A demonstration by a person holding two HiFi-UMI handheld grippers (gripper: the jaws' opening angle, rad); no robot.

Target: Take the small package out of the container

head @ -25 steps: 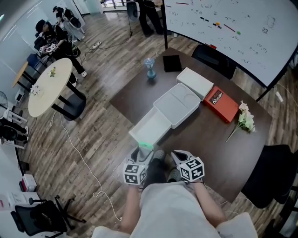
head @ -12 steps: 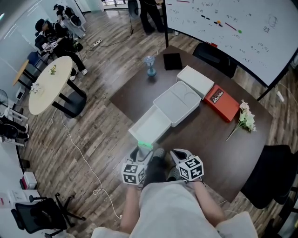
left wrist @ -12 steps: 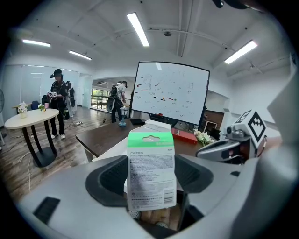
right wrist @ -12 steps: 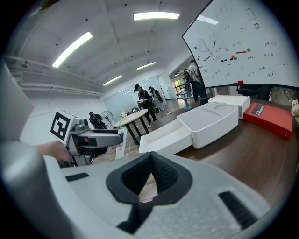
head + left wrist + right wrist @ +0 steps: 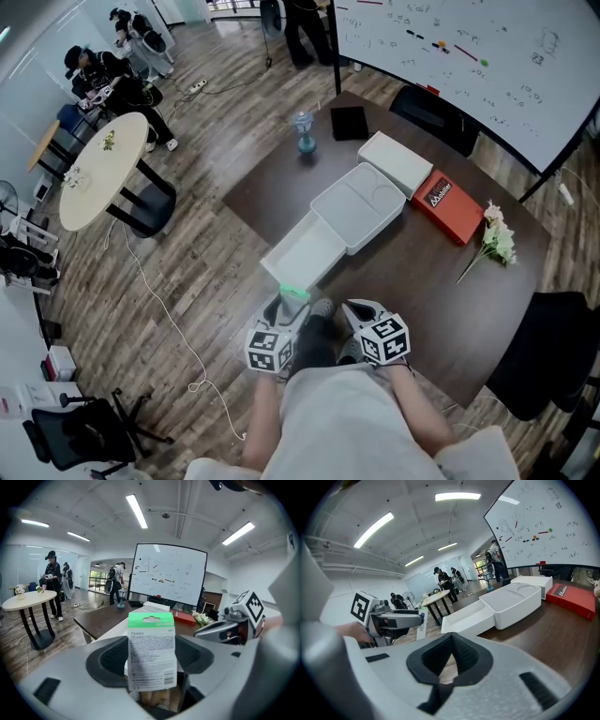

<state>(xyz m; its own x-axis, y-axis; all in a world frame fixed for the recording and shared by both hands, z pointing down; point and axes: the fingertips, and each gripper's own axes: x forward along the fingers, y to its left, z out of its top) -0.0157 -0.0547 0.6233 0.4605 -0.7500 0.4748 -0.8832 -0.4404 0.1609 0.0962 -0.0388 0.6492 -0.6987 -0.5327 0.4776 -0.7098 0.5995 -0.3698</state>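
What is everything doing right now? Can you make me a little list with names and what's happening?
left gripper: shut on the small package, holding it upright
small package: green top, printed label, already out of the container
right gripper: shut, nothing in it
container: white, on the dark table, drawer pulled out
nearby: red book, flowers

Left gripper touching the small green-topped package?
Touching. In the left gripper view, the left gripper has both jaws pressed on the small green-topped white package.
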